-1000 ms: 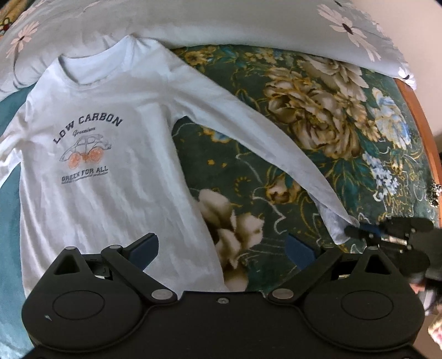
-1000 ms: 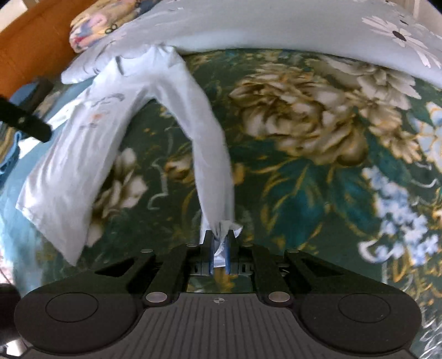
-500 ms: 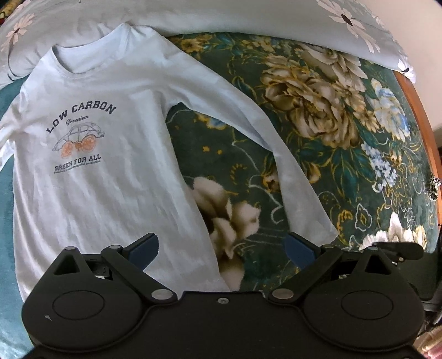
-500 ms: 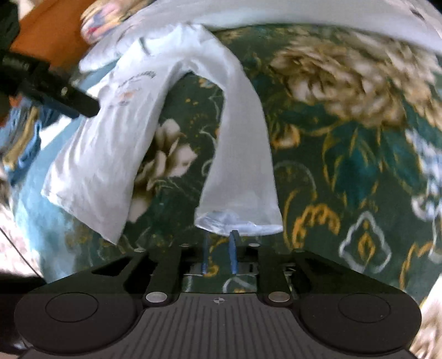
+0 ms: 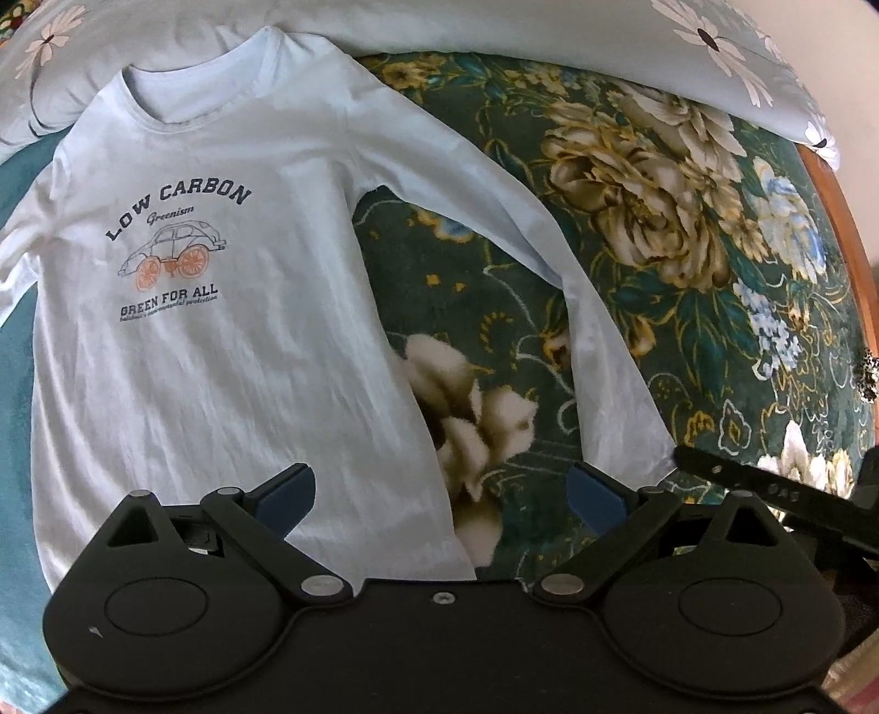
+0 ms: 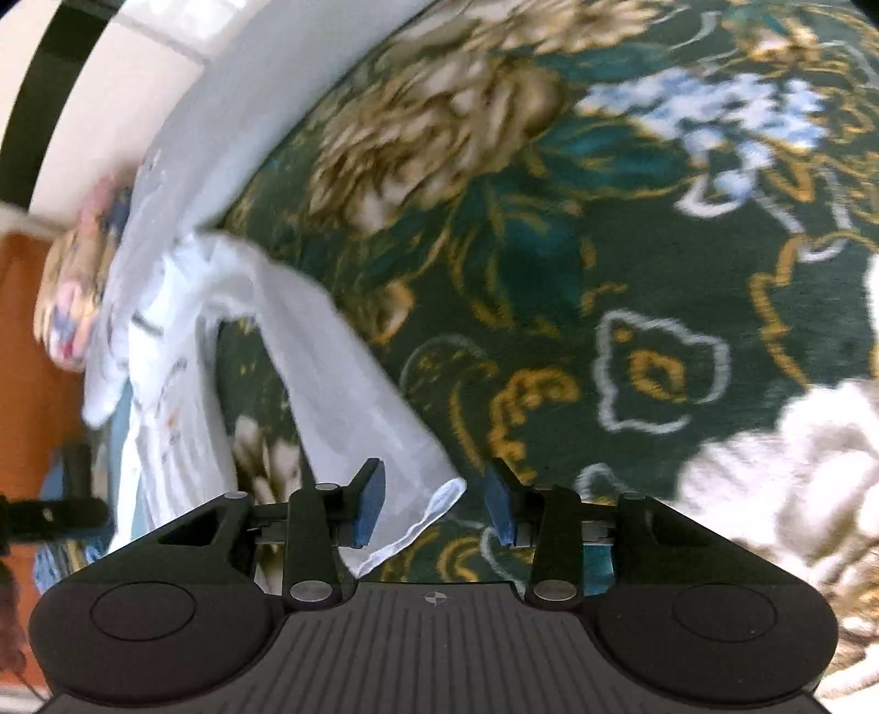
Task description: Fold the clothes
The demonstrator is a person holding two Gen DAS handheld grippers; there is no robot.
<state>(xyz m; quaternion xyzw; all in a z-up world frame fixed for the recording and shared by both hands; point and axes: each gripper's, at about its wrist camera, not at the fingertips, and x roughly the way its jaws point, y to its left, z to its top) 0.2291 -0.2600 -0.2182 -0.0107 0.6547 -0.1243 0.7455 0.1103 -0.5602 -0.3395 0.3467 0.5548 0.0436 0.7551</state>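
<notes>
A dark green floral bedspread (image 5: 632, 340) covers the bed; a pale daisy-print quilt (image 5: 494, 27) lies beyond.

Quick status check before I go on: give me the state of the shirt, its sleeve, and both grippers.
White long-sleeved shirt: spread flat on the floral bedspread, print up, unfolded.
Sleeve: stretched out away from the body, cuff lying loose on the bedspread.
Left gripper: open, hovering above the shirt hem, holding nothing.
Right gripper: fingers opening, cuff between them but not pinched.

Open floral bedspread (image 5: 686, 307) right of the sleeve (image 5: 599, 351); pillows (image 5: 494, 33) behind.
</notes>
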